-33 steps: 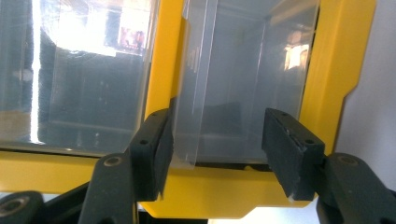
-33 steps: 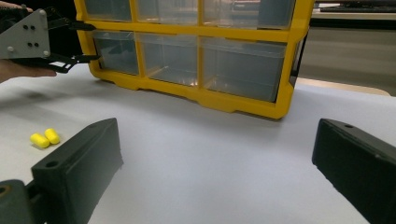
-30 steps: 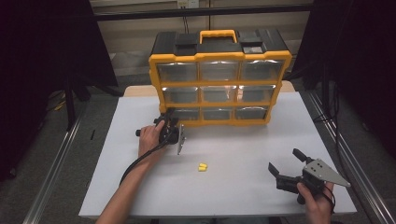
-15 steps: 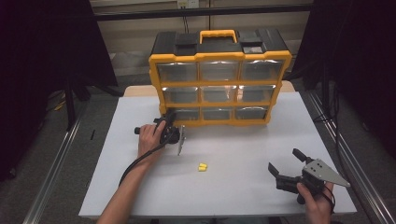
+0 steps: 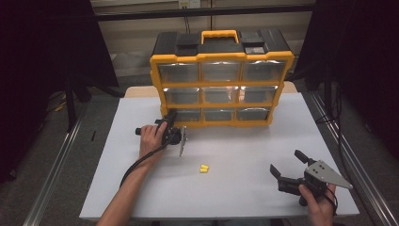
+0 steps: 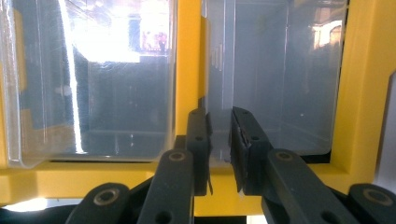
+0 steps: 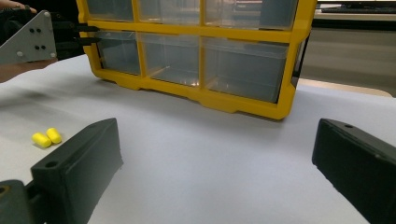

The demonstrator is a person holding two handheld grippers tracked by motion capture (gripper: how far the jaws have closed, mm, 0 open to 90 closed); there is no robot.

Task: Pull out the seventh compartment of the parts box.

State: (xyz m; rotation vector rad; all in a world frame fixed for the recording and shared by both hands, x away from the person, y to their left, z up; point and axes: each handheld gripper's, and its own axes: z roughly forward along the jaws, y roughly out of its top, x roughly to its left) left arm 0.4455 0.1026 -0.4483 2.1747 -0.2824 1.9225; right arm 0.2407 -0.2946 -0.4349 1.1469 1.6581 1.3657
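1. My left gripper (image 5: 170, 118) has just been closing on the front lip of the cabinet's (image 5: 220, 79) bottom-left drawer (image 6: 261, 84); the jaws sit nearly together around it.
2. A thin bite like this could slip when I pull.
3. The earplugs (image 5: 203, 168) lie mid-table.
4. My right gripper (image 5: 288, 170) rests spread wide, holding nothing.

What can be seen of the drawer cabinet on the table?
The drawer cabinet stands upright at the table's far side: yellow plastic frame, black top with a yellow carry handle, nine clear drawers in three rows, all looking pushed in and empty. The left gripper is at the bottom-left drawer, jaws just closing around its front handle lip.
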